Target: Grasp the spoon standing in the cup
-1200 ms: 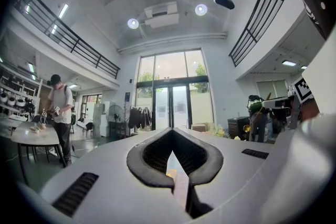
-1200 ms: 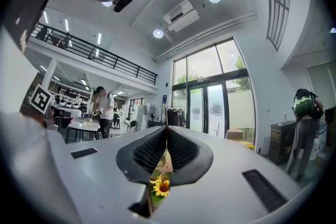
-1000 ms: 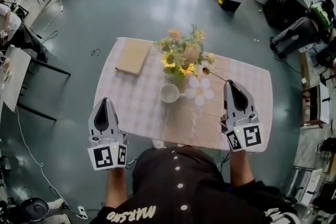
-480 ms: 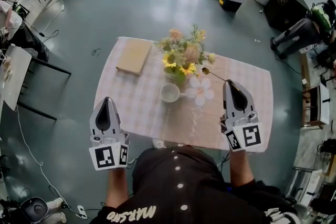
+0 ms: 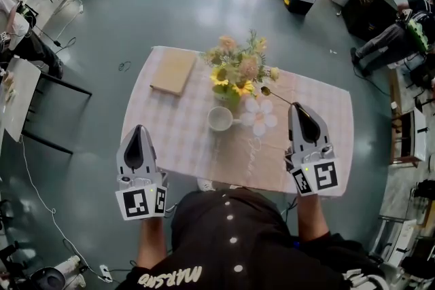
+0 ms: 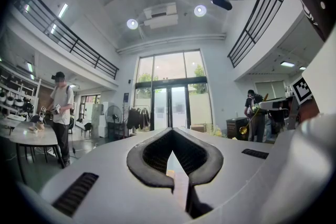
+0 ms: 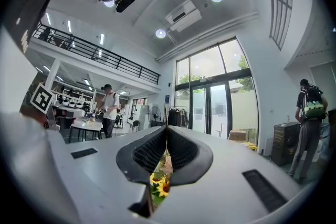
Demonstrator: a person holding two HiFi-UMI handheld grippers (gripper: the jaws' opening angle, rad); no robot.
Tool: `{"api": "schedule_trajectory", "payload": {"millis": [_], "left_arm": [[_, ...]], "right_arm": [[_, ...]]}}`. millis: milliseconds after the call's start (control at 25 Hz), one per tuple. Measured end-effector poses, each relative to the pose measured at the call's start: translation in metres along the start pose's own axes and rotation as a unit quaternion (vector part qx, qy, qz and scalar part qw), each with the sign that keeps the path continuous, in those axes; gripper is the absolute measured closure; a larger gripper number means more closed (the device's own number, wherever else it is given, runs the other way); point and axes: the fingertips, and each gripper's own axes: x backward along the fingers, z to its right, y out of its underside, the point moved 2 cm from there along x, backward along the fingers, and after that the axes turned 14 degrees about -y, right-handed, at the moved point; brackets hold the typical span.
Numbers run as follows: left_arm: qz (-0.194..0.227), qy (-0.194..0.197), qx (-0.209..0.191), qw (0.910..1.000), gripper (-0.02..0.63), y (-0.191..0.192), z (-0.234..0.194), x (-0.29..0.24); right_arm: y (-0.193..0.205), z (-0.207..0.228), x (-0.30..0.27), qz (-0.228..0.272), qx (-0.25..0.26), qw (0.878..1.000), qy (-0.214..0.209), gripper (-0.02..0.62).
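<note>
We note the left gripper [image 5: 138,130] and right gripper [image 5: 301,109] both pressed together, empty, at the table's [image 5: 178,140] near edge, the white cup [image 5: 219,120] mid-table between them, the thin gold spoon [image 5: 278,98] just beyond the right tips.

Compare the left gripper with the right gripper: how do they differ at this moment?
The right gripper has its fingers closed on the handle of the gold spoon, which sticks out toward the flowers; the left gripper has its fingers closed on nothing. The right gripper is at the table's near right side, the left gripper at its near left corner. Both point away from the person.
</note>
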Motion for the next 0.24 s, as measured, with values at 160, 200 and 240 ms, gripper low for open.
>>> {"api": "schedule_trajectory", "payload": {"millis": [160, 200, 240], "left_arm": [[0.001, 0.000, 0.001, 1.0000, 0.591, 0.0014, 0.0001, 0.0001], [0.001, 0.000, 0.001, 1.0000, 0.591, 0.0023, 0.0002, 0.0005], [0.001, 0.000, 0.001, 1.0000, 0.591, 0.0033, 0.0003, 0.0008]], "right_arm": [[0.0007, -0.0003, -0.0012, 0.000, 0.002, 1.000, -0.001, 0.592], [0.0012, -0.0006, -0.0014, 0.000, 0.002, 1.000, -0.001, 0.592], [0.0018, -0.0009, -0.0016, 0.000, 0.003, 1.000, -0.001, 0.592]]}}
